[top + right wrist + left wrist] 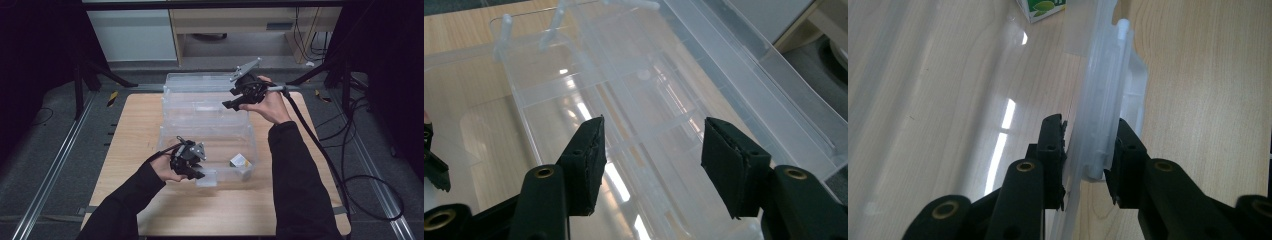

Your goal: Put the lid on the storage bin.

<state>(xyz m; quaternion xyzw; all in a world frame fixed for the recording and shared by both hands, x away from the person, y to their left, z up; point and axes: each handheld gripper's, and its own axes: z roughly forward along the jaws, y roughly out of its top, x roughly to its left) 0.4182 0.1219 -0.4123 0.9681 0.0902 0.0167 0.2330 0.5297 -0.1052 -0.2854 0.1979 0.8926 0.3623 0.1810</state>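
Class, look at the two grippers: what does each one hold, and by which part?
The left gripper clamps the clear plastic box by its front wall, near the latch. The right gripper holds nothing, its jaws apart.

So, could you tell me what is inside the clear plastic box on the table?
Inside the clear plastic box lies one small carton with a green and white print, near its front right corner. The rest looks bare through the walls, though the left gripper hides part of the front.

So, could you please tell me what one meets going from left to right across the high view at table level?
Left gripper clamped on the clear box's front wall → small carton inside the box → right gripper, open above the raised lid.
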